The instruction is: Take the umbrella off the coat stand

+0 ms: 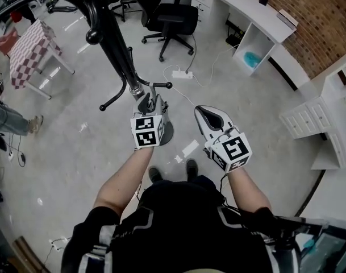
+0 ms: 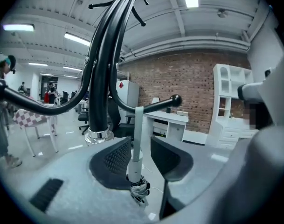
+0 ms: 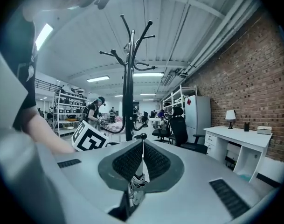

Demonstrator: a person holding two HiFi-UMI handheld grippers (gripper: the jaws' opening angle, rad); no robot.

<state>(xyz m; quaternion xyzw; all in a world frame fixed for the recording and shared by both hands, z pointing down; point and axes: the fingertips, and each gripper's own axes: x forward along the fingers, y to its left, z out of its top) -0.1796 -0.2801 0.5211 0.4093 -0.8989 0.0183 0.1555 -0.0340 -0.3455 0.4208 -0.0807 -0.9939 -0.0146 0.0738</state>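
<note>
- The person's bare forearms reach forward over a black top, one tool in each hand.
- The right gripper (image 3: 142, 146) is nearest, held to the right and well apart from the stand. Its ribbed black pads are pressed together along a thin seam.
- The left gripper (image 2: 139, 143) sits just ahead of it, close against the stand's pole. Its two dark jaws stand apart, one on each side of the umbrella's handle. The left pad is just beside the handle and the right pad is clear of it.
- The small folded umbrella with a pale grey-green handle and bunched dark-and-white fabric (image 2: 135, 167) hangs upright between those jaws. Its flat pale strap (image 2: 138, 125) runs straight up and loops over a hook.
- That curved black ball-tipped hook (image 2: 155, 105) branches low off the tall black metal coat stand (image 2: 99, 78), just above a chrome collar (image 2: 99, 135) on the pole.
- Beyond the stand, a white power strip (image 1: 178, 74) lies on the glossy pale grey floor (image 1: 93, 152).
- Further off stand a black wheeled office chair (image 1: 171, 19) and a table with a red-and-white checked cloth (image 1: 28, 50).
- A long white desk (image 1: 246, 7) runs along the red brick wall (image 1: 326, 21) at the back.
</note>
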